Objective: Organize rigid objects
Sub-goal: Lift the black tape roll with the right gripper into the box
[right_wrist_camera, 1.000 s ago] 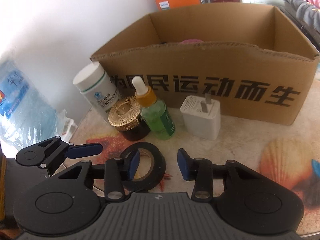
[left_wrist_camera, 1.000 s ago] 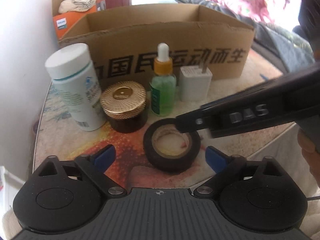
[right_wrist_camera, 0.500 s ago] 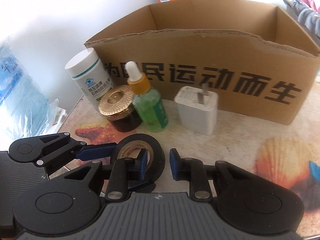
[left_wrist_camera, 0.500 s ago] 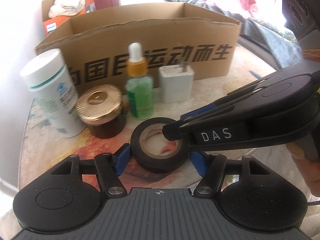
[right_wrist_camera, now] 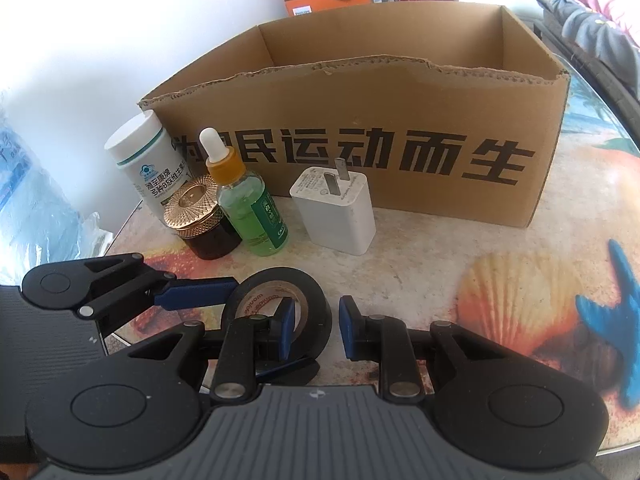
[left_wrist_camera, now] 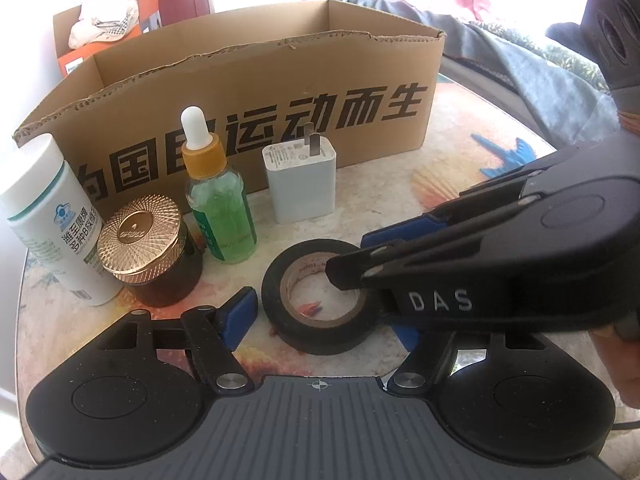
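A black tape roll point(left_wrist_camera: 320, 296) point(right_wrist_camera: 280, 292) lies flat on the shell-print table point(left_wrist_camera: 440, 184). My right gripper point(right_wrist_camera: 316, 328) point(left_wrist_camera: 360, 258) is shut on the roll's near wall, one pad inside the hole and one outside. My left gripper point(left_wrist_camera: 322, 322) straddles the whole roll, its jaws opening and the left pad point(left_wrist_camera: 240, 314) just off the tape. Its right pad is hidden under the right gripper. Behind stand a white pill bottle point(left_wrist_camera: 52, 220), a gold-lidded brown jar point(left_wrist_camera: 144, 248), a green dropper bottle point(left_wrist_camera: 218, 204) and a white charger plug point(left_wrist_camera: 300, 184).
An open cardboard box point(left_wrist_camera: 240, 60) point(right_wrist_camera: 400, 100) with black lettering stands right behind the row. An orange carton point(left_wrist_camera: 104, 28) with cloth sits further back. Bedding point(left_wrist_camera: 520, 40) lies to the right. Wrapped water bottles point(right_wrist_camera: 32, 208) stand past the table's left edge.
The left gripper came in around the tape roll and its jaws narrowed. The right gripper's jaws closed over the roll's wall and both moved slightly forward.
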A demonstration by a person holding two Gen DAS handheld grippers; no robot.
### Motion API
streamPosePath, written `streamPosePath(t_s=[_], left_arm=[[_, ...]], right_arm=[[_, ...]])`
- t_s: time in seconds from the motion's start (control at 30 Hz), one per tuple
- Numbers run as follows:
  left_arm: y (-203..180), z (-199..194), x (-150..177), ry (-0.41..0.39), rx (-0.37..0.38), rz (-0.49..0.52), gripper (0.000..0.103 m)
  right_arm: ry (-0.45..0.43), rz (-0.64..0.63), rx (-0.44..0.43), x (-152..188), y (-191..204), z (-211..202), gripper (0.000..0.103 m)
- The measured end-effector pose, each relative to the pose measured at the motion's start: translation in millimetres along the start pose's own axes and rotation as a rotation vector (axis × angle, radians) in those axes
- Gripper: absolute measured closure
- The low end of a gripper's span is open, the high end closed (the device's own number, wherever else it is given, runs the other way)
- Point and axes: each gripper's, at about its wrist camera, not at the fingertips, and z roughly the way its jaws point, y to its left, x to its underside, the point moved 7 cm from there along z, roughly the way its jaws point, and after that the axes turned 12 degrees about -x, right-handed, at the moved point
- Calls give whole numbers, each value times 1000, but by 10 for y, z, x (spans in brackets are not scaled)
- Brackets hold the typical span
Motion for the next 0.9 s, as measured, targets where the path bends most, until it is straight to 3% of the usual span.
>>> streamPosePath(t_s=[0.37, 0.53, 0.77, 0.9], left_arm=[[-53, -97, -2, -44, -17, 5, 37], [-9, -389, -173, -120, -37, 5, 37], [255, -897, -816, -293, -116, 15, 37], [468, -931, -1276, -321, -128, 11, 37]], right_arm=[[-20, -26, -6, 45, 57, -52, 80], [-82, -47, -12, -47, 175, -311, 80], [-229, -167, -39, -694, 479, -817, 80], [-269, -213, -60, -1193, 529, -915, 80]])
